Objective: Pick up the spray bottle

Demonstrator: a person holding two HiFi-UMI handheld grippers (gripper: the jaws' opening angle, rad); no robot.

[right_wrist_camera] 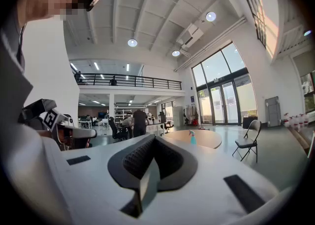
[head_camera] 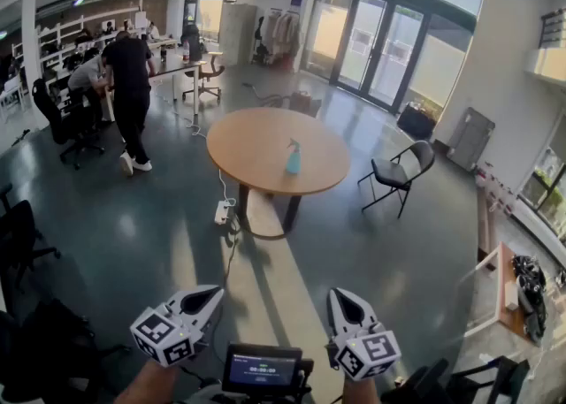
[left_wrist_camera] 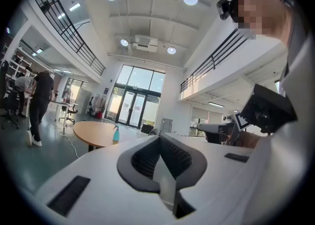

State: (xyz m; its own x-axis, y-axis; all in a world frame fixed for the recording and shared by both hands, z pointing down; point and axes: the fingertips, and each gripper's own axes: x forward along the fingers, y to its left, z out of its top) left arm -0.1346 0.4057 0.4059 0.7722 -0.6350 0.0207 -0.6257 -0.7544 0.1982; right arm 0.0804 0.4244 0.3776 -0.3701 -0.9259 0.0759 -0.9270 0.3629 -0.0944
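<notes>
A pale blue spray bottle (head_camera: 293,158) stands upright on a round wooden table (head_camera: 256,141) in the middle of the hall, several steps ahead of me. My left gripper (head_camera: 215,292) and right gripper (head_camera: 341,295) are held low and near me, far from the table, both pointing toward it. Neither has anything in it and both look shut. In the left gripper view the jaws meet at the left gripper (left_wrist_camera: 160,138), with the bottle (left_wrist_camera: 116,133) small and far off. The right gripper view shows the closed right gripper (right_wrist_camera: 150,138) and the bottle (right_wrist_camera: 193,138) beyond it.
A dark folding chair (head_camera: 400,174) stands right of the table. A power strip and cable (head_camera: 221,211) lie on the floor by the table's foot. A person (head_camera: 131,84) stands at desks at the back left. Office chairs (head_camera: 18,243) are on the left, a low shelf (head_camera: 508,292) on the right.
</notes>
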